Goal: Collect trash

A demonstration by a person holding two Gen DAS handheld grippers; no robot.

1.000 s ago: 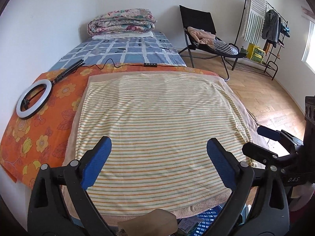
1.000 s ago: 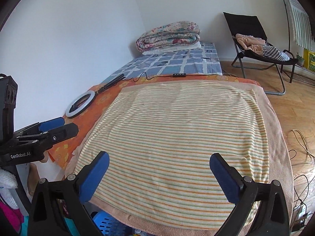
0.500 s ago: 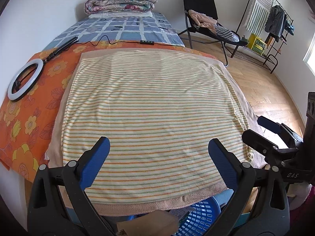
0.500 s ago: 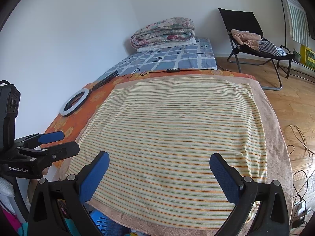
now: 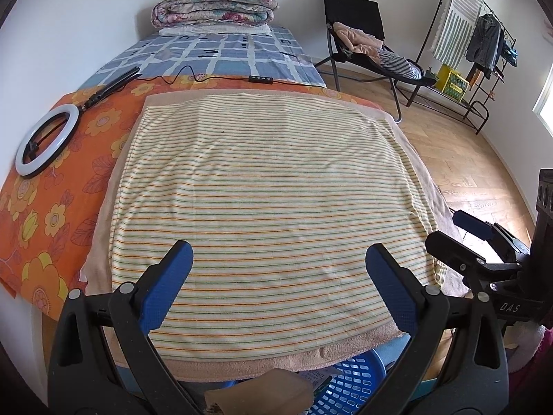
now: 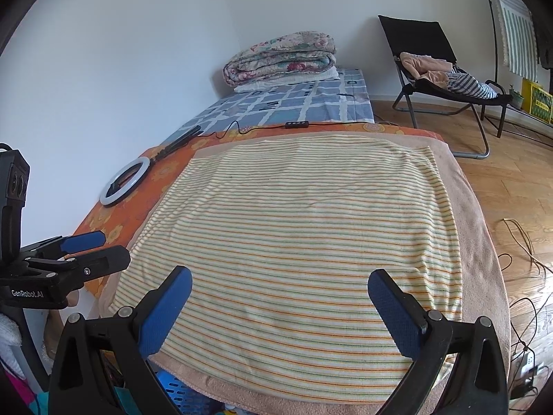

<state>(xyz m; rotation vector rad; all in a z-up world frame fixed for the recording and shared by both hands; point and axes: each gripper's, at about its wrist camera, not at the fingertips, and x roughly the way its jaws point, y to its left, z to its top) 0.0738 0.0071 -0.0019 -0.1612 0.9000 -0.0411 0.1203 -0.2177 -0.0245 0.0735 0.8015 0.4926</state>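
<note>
Since half a second ago both views have tilted back up a little: the folded quilts at the far end sit lower in frame again and less of the blue basket (image 5: 349, 385) shows under the near edge of the bed. No trash is visible on the striped towel (image 5: 269, 186); the only candidates are the tan, cardboard-like piece (image 5: 257, 396) and some printed paper by the basket, right below the left hand-held gripper (image 5: 278, 288), whose jaws stand wide apart and empty. The right hand-held gripper (image 6: 280, 306) is likewise spread open, holding nothing, hovering over the towel's near edge, just right of the left one.

The risk from here, as I judge it, is reaching blind: the tan piece lies under the gripper's own frame and beneath the towel's overhang, so a downward move could snag the towel's edge or knock the basket instead. The ring light (image 5: 46, 138) and its cable on the orange sheet, far left, are not trash and could be mistaken for clutter.
</note>
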